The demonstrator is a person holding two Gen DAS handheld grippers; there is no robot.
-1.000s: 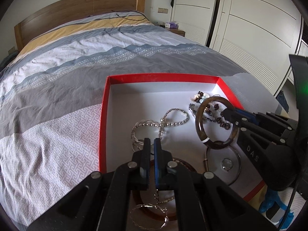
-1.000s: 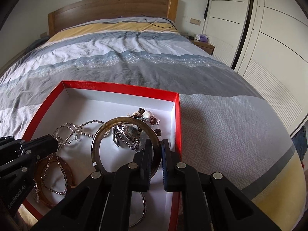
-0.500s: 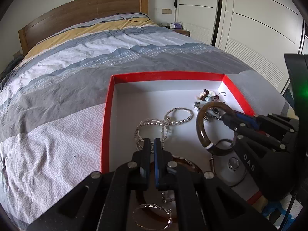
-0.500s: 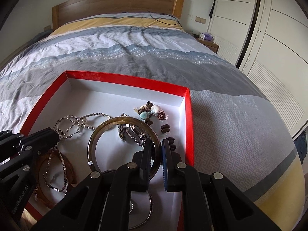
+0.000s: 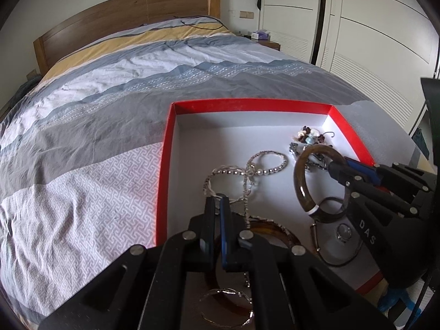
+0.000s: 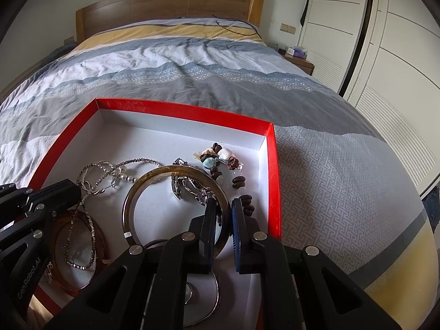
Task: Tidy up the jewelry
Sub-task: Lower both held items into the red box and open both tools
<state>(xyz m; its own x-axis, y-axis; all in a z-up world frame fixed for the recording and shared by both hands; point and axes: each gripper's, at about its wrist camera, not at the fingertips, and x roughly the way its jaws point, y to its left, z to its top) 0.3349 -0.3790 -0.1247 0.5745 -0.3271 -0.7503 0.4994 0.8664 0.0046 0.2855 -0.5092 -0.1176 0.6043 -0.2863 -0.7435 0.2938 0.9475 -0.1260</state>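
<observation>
A red box (image 5: 247, 102) with a white floor (image 6: 154, 140) lies on the bed and holds jewelry. My right gripper (image 6: 224, 206) is shut on a brown horn-like bangle (image 6: 129, 206) and holds it tilted above the box floor; the bangle also shows in the left wrist view (image 5: 299, 184). My left gripper (image 5: 216, 202) is shut, with a silver chain (image 5: 247, 200) hanging below it, but the grip itself is hidden. Silver bead chains (image 6: 110, 170), an amber bangle (image 6: 59, 258), a bead cluster (image 6: 217, 159) and a silver pendant ring (image 5: 343, 233) lie in the box.
The striped grey, white and yellow bedspread (image 5: 96, 137) spreads around the box. A wooden headboard (image 6: 170, 5) stands at the far end. White wardrobe doors (image 6: 385, 55) and a bedside table (image 6: 299, 60) are on the right.
Both grippers have risen a little above the box, so the box looks smaller and lower in both views. The right gripper has lifted the brown bangle with it. Both stay shut.
</observation>
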